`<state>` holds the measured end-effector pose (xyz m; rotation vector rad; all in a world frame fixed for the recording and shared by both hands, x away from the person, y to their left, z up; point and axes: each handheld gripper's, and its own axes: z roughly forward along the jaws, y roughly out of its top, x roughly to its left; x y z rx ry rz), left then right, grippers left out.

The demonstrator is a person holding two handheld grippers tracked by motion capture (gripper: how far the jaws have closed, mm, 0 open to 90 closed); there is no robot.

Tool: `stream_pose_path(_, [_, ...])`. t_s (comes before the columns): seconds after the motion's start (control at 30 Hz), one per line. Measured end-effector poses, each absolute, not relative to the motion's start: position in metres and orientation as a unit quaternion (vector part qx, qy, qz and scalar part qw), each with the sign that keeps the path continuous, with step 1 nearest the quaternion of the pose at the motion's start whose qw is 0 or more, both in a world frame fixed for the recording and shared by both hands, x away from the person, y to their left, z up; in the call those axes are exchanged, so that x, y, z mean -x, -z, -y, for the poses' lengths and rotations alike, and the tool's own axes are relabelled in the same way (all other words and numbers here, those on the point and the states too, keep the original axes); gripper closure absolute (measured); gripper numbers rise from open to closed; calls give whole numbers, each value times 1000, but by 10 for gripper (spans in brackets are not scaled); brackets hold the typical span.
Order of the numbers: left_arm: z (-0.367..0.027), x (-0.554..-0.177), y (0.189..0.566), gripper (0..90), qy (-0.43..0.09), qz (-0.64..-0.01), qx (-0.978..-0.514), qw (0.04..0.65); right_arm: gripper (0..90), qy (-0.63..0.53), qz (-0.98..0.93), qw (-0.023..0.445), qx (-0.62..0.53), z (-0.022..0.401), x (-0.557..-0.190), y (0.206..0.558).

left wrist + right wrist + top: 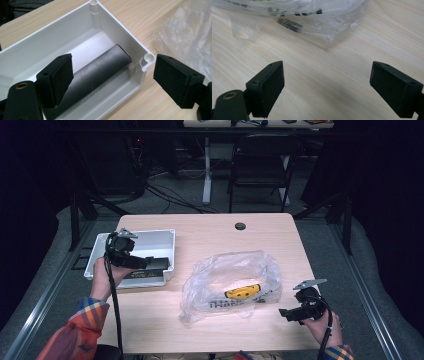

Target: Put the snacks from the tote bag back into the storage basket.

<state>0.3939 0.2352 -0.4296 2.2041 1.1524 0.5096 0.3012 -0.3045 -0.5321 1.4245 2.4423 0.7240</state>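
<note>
A white plastic box (162, 237) stands at the table's left, and a dark grey tube (161, 265) lies inside it. In the left gripper view the tube (100, 72) rests slantwise along the box's near wall (120, 25). My left gripper (145, 261) hovers above the box, open (112, 67), with the tube below its jaws and untouched. A crumpled clear plastic bag (235, 270) holding a yellow item (242, 291) lies mid-table. My right gripper (285, 313) is at the front right, open (327, 72) over bare wood, and it faces the bag (294, 15).
A round cable hole (240, 226) sits near the table's far edge. A dark chair (260, 160) and a desk leg (206, 175) stand beyond the table. Bare wood (150, 315) lies between the box and the front edge.
</note>
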Motion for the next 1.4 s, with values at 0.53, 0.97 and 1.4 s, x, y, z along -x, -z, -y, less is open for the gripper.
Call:
stream_pose_path(0.53, [-242,-338,443,149,-189,-423,-836,293,116,-249,-831,111,-485,304,-301,532])
stream_pose_path(0.97, [-248,-309,484,145,-151,-442,-838,281,116,-248,-832,110,-483,303,-301,532])
stream_pose_path(1.4, [-249,-302,511,141,-141,-451,-836,281,116,-245,-835,110,-481,303,-302,534])
